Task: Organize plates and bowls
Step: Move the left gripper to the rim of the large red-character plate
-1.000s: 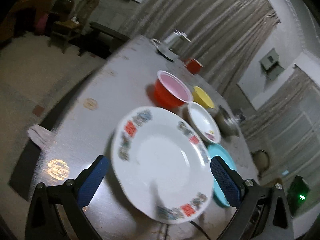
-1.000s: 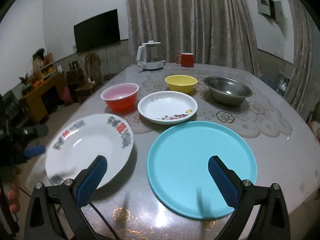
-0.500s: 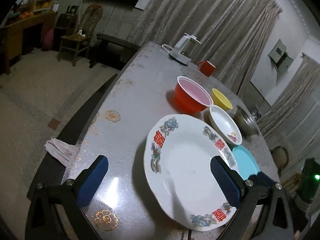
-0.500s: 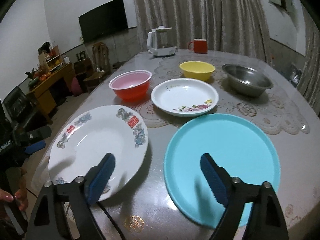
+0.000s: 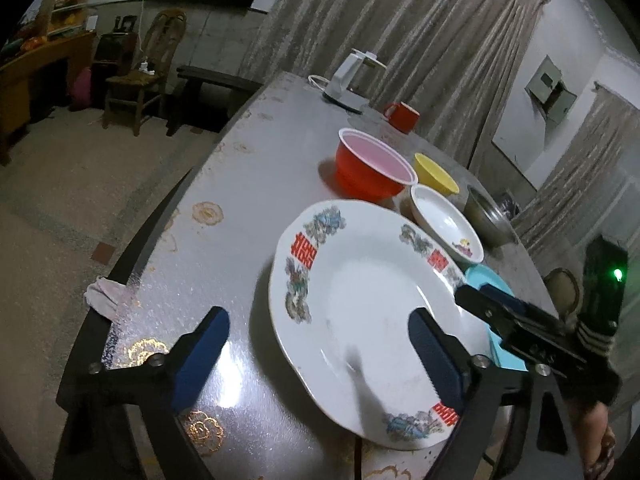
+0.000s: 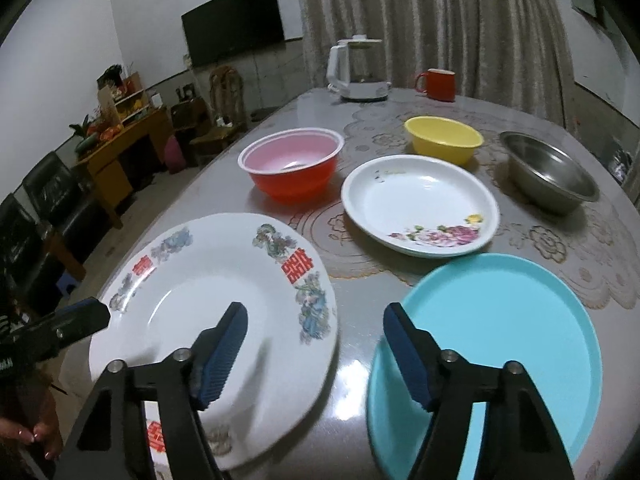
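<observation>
A large white plate with red and blue decoration (image 5: 368,304) (image 6: 208,312) lies near the table's front left edge. A teal plate (image 6: 500,344) (image 5: 486,284) lies to its right. Behind them stand a white floral dish (image 6: 420,204) (image 5: 446,226), a red bowl with a pink inside (image 6: 292,168) (image 5: 370,168), a yellow bowl (image 6: 442,138) (image 5: 436,172) and a steel bowl (image 6: 548,176) (image 5: 486,216). My left gripper (image 5: 320,356) is open, straddling the big plate's left rim. My right gripper (image 6: 314,356) is open over the gap between the two plates.
A white kettle (image 6: 358,70) and a red mug (image 6: 438,84) stand at the table's far end. A lace mat (image 6: 560,240) covers the table's middle. A cloth (image 5: 104,296) hangs at the table's left edge. Chairs and a wooden cabinet (image 6: 116,148) stand on the left.
My left gripper has shifted left, so the big plate now sits toward its right finger. My right gripper has moved left toward the big plate and its fingers have narrowed.
</observation>
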### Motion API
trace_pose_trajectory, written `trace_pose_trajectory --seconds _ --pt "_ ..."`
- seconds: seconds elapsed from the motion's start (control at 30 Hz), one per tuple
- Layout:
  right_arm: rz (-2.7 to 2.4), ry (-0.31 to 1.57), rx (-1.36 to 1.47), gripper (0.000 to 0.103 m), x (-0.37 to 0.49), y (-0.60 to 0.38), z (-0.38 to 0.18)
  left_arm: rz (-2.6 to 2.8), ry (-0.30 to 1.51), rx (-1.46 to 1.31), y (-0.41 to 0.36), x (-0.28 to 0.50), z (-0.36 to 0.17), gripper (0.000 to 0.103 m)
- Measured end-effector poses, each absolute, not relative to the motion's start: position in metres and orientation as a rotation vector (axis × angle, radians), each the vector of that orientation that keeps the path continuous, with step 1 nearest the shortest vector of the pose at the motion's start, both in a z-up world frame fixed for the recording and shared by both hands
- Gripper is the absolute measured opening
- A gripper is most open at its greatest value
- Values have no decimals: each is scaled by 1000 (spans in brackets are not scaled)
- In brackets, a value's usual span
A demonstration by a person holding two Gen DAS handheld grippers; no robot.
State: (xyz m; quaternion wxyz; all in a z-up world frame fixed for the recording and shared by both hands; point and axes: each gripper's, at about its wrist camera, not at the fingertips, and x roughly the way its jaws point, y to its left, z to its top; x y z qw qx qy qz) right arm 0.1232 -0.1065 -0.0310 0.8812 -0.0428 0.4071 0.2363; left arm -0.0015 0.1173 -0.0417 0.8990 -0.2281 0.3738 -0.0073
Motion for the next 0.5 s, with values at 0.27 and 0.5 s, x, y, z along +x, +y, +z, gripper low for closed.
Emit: trace_pose_trajectory --seconds 0.27,0.5 --pt "529 898 -104 56 136 -92 -48 -40 790 -469 113 2 -46 77" --pt "544 918 -90 45 137 -90 -56 -82 828 -478 110 6 -56 57"
